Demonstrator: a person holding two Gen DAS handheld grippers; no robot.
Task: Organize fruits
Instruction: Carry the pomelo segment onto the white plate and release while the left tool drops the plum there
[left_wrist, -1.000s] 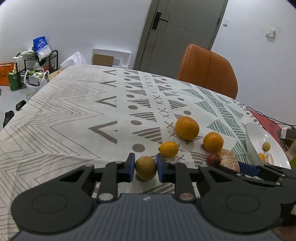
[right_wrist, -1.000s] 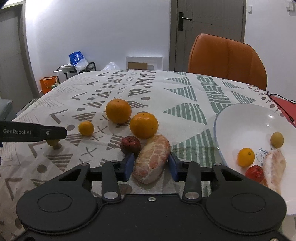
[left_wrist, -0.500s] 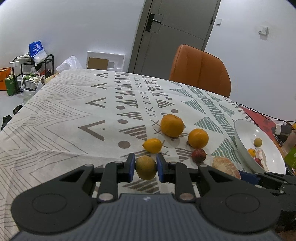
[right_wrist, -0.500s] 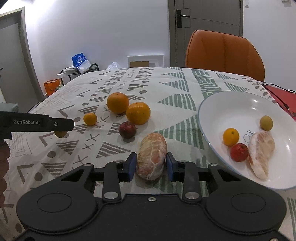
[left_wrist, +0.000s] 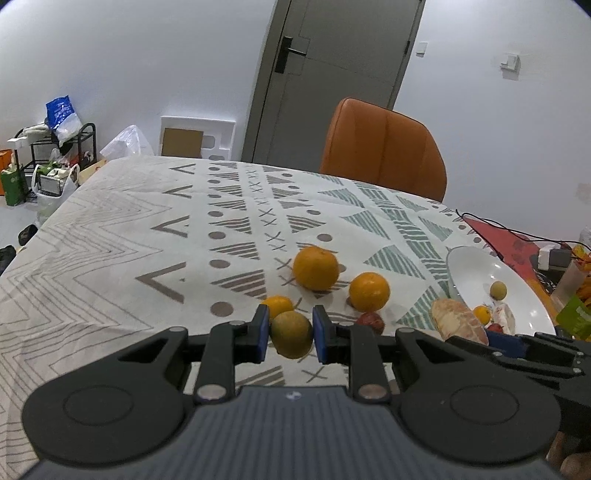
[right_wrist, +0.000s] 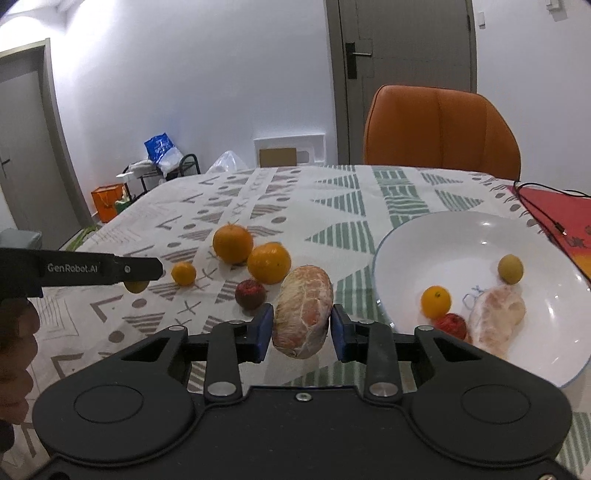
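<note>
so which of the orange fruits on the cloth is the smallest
The small orange fruit nearest the left gripper, left of the two bigger oranges, which sit close together; it lies apart and is clearly smaller.

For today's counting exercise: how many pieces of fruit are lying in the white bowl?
4: a small orange, a red fruit in front of it, a peeled segment beside them, and a small greenish-yellow fruit farther back. The bowl shows fully.

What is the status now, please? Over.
Left gripper shut on greenish fruit. Right gripper shut on peeled citrus, beside white plate. Path to plate looks clear.
</note>
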